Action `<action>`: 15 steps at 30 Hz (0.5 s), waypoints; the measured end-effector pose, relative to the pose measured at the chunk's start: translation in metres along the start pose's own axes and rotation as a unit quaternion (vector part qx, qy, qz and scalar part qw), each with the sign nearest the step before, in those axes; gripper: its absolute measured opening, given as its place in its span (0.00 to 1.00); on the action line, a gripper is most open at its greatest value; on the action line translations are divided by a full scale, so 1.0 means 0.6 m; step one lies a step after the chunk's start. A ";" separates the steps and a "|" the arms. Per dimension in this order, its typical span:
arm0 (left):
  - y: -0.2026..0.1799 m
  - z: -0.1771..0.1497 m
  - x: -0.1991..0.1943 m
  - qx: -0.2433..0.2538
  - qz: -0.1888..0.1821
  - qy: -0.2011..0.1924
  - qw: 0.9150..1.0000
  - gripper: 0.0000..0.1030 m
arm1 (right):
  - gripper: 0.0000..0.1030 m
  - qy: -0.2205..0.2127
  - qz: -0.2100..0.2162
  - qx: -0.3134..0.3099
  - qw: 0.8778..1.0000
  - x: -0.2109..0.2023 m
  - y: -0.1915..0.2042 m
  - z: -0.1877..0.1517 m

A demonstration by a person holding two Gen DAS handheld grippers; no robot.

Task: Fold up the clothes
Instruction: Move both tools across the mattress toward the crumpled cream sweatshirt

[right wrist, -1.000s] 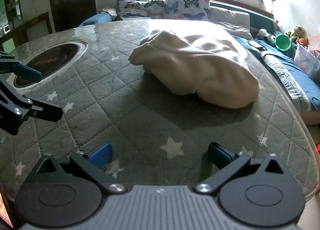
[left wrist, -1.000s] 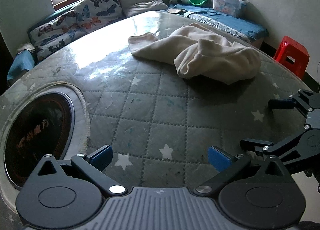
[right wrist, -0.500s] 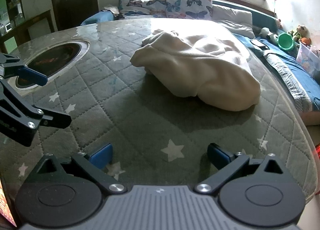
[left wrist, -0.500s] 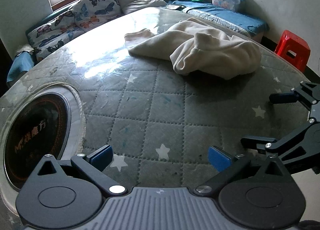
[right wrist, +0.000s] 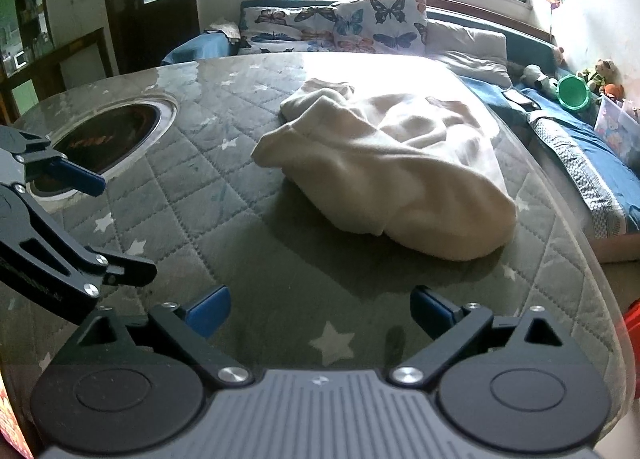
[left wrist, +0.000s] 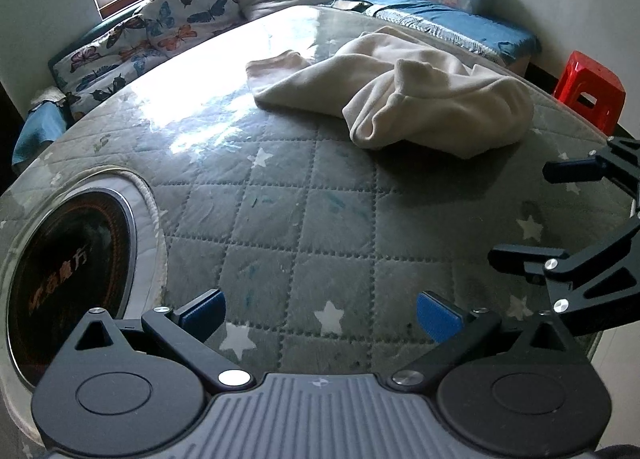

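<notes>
The cream garment (right wrist: 392, 179) lay crumpled at frame centre on the quilted table (right wrist: 224, 243), ahead of both grippers, its long axis running upper left to lower right. The right gripper (right wrist: 320, 309) sat nearer, jaws wide but closing on nothing; the left gripper (left wrist: 320, 313) was wide and empty

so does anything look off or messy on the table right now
Only the cream garment: it lies in a crumpled heap on the quilted star-print table cover, bunched and overlapped on itself instead of spread flat, with one end trailing toward the window. Nothing looks spilled or damaged, and neither gripper is touching it.
</notes>
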State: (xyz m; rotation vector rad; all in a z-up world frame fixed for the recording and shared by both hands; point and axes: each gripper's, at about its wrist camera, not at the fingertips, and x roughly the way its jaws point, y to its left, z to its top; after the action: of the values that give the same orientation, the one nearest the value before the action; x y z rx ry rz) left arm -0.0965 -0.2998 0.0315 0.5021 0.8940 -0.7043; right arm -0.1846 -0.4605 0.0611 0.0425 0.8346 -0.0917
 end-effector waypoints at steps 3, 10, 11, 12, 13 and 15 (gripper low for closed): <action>-0.001 0.010 0.006 0.002 0.001 0.003 1.000 1.00 | 0.93 -0.003 0.001 -0.003 1.000 0.002 -0.003 0.010; 0.004 0.033 0.019 0.001 -0.002 0.007 1.000 1.00 | 0.91 -0.016 0.003 -0.003 1.000 0.002 -0.013 0.037; 0.004 0.036 0.020 0.001 -0.003 0.007 1.000 1.00 | 0.91 -0.019 0.002 -0.004 1.000 0.001 -0.014 0.040; 0.005 0.038 0.022 0.001 -0.004 0.007 1.000 1.00 | 0.91 -0.021 0.002 -0.004 1.000 0.001 -0.017 0.044; 0.006 0.042 0.023 0.001 -0.004 0.007 1.000 1.00 | 0.90 -0.025 0.003 -0.002 1.000 0.000 -0.020 0.050; 0.007 0.048 0.025 0.002 -0.004 0.006 1.000 1.00 | 0.88 -0.030 0.004 0.000 1.000 -0.002 -0.025 0.060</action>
State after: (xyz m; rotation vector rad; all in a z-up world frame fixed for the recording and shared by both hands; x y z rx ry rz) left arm -0.0717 -0.3214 0.0349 0.5077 0.9072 -0.7118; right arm -0.1605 -0.4782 0.0859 0.0428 0.7743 -0.0842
